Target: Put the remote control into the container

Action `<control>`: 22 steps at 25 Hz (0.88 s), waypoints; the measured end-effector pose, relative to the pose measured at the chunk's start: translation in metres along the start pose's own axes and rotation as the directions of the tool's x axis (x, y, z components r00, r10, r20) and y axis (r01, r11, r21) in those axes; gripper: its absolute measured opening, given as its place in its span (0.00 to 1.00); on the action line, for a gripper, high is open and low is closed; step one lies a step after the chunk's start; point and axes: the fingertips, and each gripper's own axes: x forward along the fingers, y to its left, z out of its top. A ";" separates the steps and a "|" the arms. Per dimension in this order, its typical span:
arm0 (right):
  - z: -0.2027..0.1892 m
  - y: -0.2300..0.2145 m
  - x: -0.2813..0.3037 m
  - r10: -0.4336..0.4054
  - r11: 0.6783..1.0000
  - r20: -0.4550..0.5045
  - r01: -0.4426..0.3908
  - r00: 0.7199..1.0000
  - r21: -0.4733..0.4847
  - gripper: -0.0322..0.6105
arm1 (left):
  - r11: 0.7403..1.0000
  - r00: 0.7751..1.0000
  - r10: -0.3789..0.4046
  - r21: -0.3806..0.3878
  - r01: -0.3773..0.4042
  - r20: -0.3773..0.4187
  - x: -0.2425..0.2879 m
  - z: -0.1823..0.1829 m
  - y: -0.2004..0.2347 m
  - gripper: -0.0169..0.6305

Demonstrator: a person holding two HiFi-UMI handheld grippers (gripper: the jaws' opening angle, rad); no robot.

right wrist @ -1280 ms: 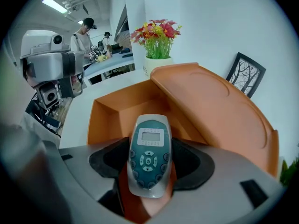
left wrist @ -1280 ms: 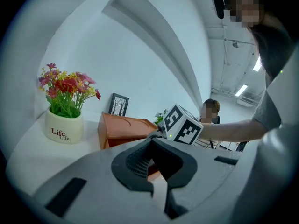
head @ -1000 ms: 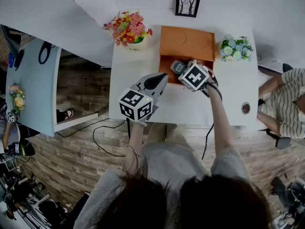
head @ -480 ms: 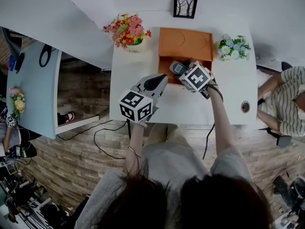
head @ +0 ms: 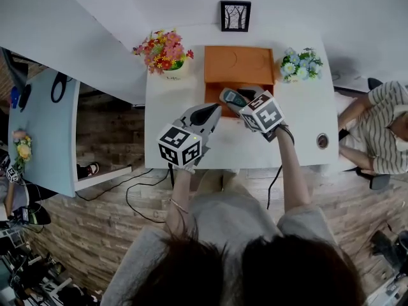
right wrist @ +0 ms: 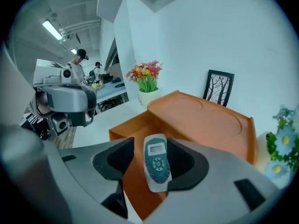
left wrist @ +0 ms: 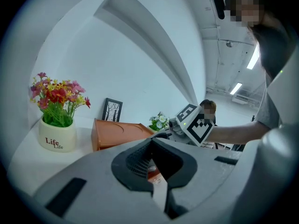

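At the table's left end stands a white pot of red flowers. Just right of it, the left gripper hangs over the table's near part. Its jaws are closed together with nothing between them, and it points towards the orange container.

The container sits mid-table with its lid part at the back and an open compartment at the front. The remote control is over that open compartment, clear of the floor and tilted. Its screen end points away from the right gripper, and its near end crosses the container's front wall in the right gripper view. It lies between that gripper's jaws, against the right one, and they hold it up.

Further right are a bunch of blue and white flowers and a seated person in a striped shirt.

The right jaws have just been closing, with the remote between them. Compared with a second ago, more of the remote now shows beyond the marker cube. The left gripper has hardly shifted.
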 end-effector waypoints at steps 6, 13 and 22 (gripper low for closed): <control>0.017 0.005 -0.023 -0.059 0.997 0.139 0.051 0.989 0.059 0.26 | 0.999 1.000 -0.029 0.032 0.028 0.013 0.002 0.010 -0.010 0.03; 0.048 0.016 -0.063 -0.115 0.986 0.342 0.066 0.933 0.150 0.11 | 0.994 0.996 -0.078 0.075 0.075 0.043 0.002 0.025 -0.030 0.03; 0.078 0.028 -0.116 -0.181 0.981 0.487 0.122 0.854 0.152 0.05 | 0.982 0.987 -0.139 0.140 0.126 0.086 -0.005 0.048 -0.057 0.03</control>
